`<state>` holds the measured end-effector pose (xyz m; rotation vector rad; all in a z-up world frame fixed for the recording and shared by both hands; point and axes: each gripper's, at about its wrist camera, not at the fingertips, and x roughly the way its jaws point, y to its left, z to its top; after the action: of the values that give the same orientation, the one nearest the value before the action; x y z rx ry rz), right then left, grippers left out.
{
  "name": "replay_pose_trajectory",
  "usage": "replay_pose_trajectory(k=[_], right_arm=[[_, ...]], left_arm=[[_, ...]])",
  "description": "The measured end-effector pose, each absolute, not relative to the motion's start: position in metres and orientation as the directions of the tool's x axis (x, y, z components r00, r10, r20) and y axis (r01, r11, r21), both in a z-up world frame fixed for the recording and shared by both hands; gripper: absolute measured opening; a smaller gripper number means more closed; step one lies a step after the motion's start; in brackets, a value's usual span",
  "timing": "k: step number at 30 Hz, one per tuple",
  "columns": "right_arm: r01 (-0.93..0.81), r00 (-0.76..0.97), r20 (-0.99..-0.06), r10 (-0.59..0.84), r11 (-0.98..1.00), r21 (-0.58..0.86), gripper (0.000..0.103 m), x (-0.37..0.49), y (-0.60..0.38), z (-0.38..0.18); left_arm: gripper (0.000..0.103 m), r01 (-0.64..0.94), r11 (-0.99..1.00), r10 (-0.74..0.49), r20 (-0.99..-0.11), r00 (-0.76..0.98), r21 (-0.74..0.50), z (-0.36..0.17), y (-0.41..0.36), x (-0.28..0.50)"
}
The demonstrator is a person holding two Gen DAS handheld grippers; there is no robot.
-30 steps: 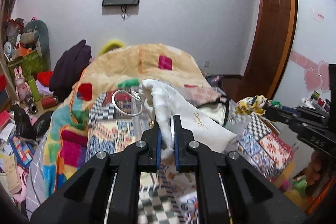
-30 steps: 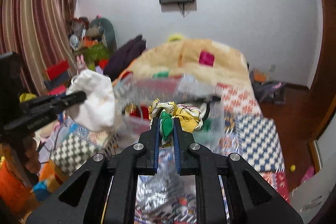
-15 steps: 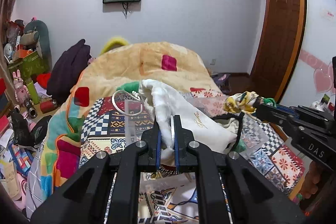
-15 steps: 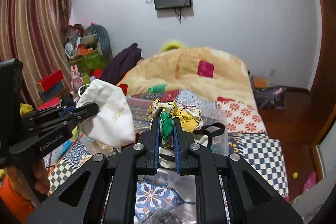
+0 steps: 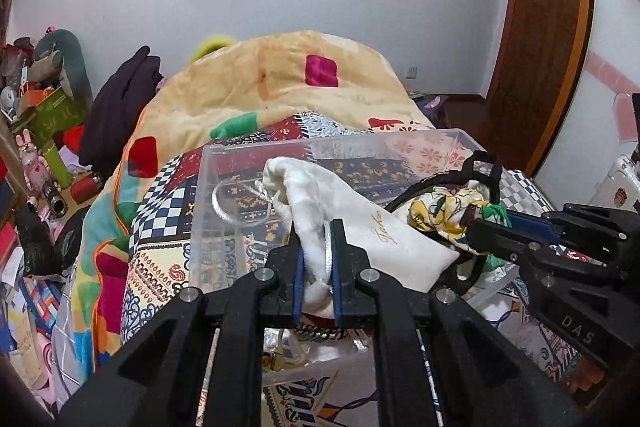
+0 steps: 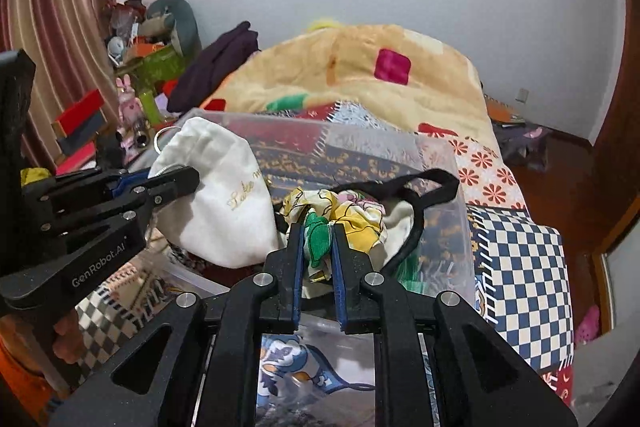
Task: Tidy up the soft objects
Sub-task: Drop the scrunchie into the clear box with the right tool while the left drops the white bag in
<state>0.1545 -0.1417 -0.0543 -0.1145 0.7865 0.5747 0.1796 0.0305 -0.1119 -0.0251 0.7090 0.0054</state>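
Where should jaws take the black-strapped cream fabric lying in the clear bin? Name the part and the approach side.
Grip the black strap where it arches free above the cream fabric, near the clear bin's right wall. Come from above, jaws across the band: the loop stands proud with a gap beneath, while the fabric's left side is crowded by the floral cloth in the right gripper and the white pouch.

The white pouch (image 5: 352,211) hides the clear bin's (image 5: 280,151) contents; its gold lettering is unreadable.

Even, soft indoor light, no hard shadows. Both views sharp ahead of the fingers; strong fisheye bending and black vignette at corners.
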Motion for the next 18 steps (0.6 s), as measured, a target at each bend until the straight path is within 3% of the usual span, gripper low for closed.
replay_pose_trajectory(k=[2,4,6,9,13,15,18], right_arm=[[-0.525,0.555,-0.703,0.444,0.843,0.118,0.019,0.156,-0.143,-0.054],[-0.523,0.552,-0.705,0.445,0.844,0.123,0.025,0.158,-0.144,-0.054],[-0.518,0.555,-0.706,0.441,0.847,0.121,0.038,0.157,-0.147,-0.053],[-0.51,0.57,-0.697,0.435,0.852,0.115,0.052,0.155,-0.15,-0.049],[-0.51,0.585,-0.684,0.436,0.853,0.108,0.057,0.15,-0.156,-0.041],[-0.508,0.601,-0.67,0.436,0.855,0.102,0.068,0.145,-0.16,-0.036],[-0.509,0.632,-0.64,0.437,0.857,0.082,0.075,0.134,-0.168,-0.025]], left_arm=[[0.012,-0.011,1.0,-0.007,-0.658,0.753,-0.023,-0.113,0.03,0.181],[0.021,-0.013,1.0,-0.004,-0.66,0.751,-0.021,-0.113,0.03,0.182],[0.039,-0.017,1.0,0.002,-0.655,0.756,-0.016,-0.112,0.03,0.18],[0.056,-0.023,1.0,0.014,-0.634,0.773,-0.006,-0.107,0.029,0.175],[0.068,-0.015,1.0,0.015,-0.611,0.792,0.005,-0.096,0.026,0.165],[0.075,-0.012,1.0,0.012,-0.596,0.803,0.003,-0.088,0.026,0.159],[0.086,-0.009,1.0,0.002,-0.573,0.82,-0.01,-0.077,0.026,0.147]])
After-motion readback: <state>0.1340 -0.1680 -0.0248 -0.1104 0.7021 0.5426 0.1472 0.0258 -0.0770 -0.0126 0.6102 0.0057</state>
